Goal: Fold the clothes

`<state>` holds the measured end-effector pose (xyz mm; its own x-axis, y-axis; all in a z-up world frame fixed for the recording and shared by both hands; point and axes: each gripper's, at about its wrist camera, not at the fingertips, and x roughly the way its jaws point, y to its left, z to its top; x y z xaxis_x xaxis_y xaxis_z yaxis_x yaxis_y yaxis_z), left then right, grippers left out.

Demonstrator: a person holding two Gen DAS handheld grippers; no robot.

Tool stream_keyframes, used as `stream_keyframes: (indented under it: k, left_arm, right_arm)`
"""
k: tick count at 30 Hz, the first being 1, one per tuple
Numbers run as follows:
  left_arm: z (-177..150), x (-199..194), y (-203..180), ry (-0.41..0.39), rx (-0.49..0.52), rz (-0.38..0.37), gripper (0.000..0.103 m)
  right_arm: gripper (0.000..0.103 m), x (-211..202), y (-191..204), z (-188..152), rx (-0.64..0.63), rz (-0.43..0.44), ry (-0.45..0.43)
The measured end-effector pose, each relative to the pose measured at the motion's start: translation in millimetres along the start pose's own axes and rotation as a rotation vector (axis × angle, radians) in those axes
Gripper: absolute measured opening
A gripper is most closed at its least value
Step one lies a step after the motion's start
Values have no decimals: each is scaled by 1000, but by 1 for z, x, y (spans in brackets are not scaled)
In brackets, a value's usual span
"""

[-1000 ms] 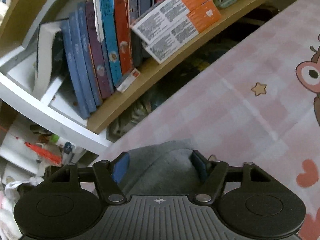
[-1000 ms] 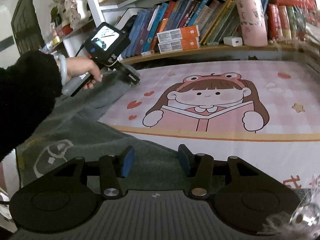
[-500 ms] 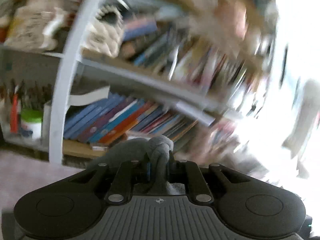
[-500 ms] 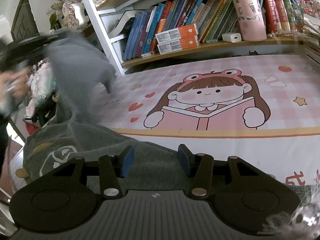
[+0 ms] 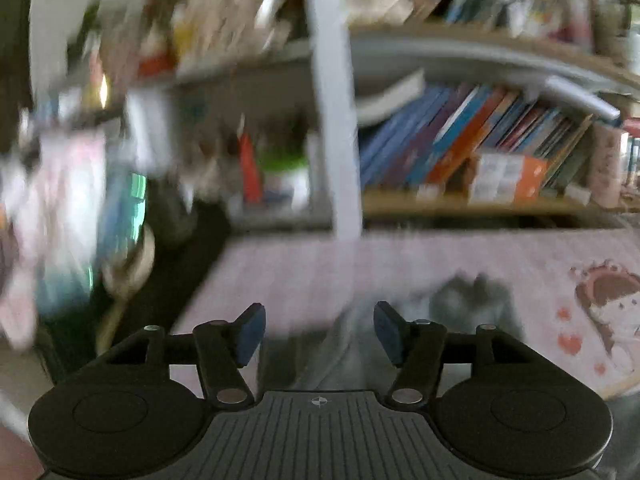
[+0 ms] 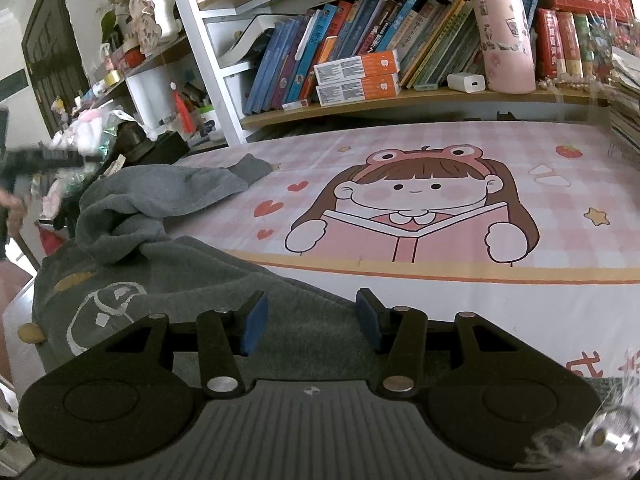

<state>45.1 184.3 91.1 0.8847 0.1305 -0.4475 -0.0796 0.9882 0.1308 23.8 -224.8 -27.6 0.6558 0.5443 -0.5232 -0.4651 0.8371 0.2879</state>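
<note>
A grey sweatshirt (image 6: pixel 160 248) with a white print lies on the left of the pink cartoon mat (image 6: pixel 420 200). Its sleeve (image 6: pixel 208 184) is flung across the body toward the mat's far left. My right gripper (image 6: pixel 308 316) is open and empty just above the garment's near part. In the blurred left wrist view my left gripper (image 5: pixel 318 330) is open and empty, with the grey cloth (image 5: pixel 460 304) lying beyond its right finger. The left gripper also shows as a dark blur at the left edge of the right wrist view (image 6: pixel 36 160).
A white bookshelf (image 6: pixel 360 60) full of books stands behind the mat. A pink cup (image 6: pixel 504 40) and white charger (image 6: pixel 466 82) sit on its shelf. Clutter and bags (image 6: pixel 100 132) fill the left side. Stacked books (image 6: pixel 624 96) line the right edge.
My left gripper had shut on the sleeve and lifted it; now it has let go, opened and swung left. The sleeve lies dropped on the garment. My right gripper has stayed still.
</note>
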Motion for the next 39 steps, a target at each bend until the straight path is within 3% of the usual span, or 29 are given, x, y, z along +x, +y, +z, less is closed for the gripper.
stream_keyframes:
  k: [3, 5, 8, 10, 13, 16, 19, 21, 25, 31, 33, 35, 36, 38, 39]
  left_arm:
    - [13, -3, -43, -38, 94, -215, 68]
    - [14, 10, -76, -8, 180, -280, 68]
    - [3, 45, -127, 75, 335, -281, 68]
    - [-7, 75, -146, 157, 384, -274, 68]
    - [-21, 106, -163, 235, 419, -202, 65]
    - [-27, 129, -160, 279, 408, -144, 49]
    - [-21, 141, -146, 318, 291, -193, 15]
    - [-13, 150, -134, 329, 170, -249, 8]
    - [19, 137, -143, 220, 44, -391, 6]
    - [62, 95, -229, 29, 160, -645, 7]
    - [67, 85, -259, 7, 199, -723, 8]
    - [68, 78, -286, 20, 240, -789, 16]
    - [66, 76, -297, 47, 273, -820, 22]
    - [58, 68, -302, 57, 309, -824, 57]
    - [54, 64, -302, 55, 324, -820, 64]
  right_arm:
    - [47, 0, 0, 0, 2, 2, 0]
    - [47, 0, -1, 0, 5, 4, -1]
    - [47, 0, -2, 0, 14, 10, -3]
    - [47, -1, -4, 0, 25, 17, -4]
    - [47, -1, -7, 0, 42, 29, -7]
    - [47, -2, -11, 0, 67, 48, -11]
    - [47, -3, -15, 0, 88, 64, -14]
    - [47, -4, -17, 0, 100, 73, -15]
    - [47, -4, -19, 0, 117, 85, -17]
    - [47, -4, -22, 0, 130, 96, -18]
    - [47, -5, -22, -1, 135, 99, -18]
    - [47, -5, -23, 0, 141, 102, -19]
    - [47, -4, -23, 0, 144, 105, -19]
    - [47, -4, -24, 0, 149, 108, -20]
    - [47, -4, -24, 0, 150, 109, -20]
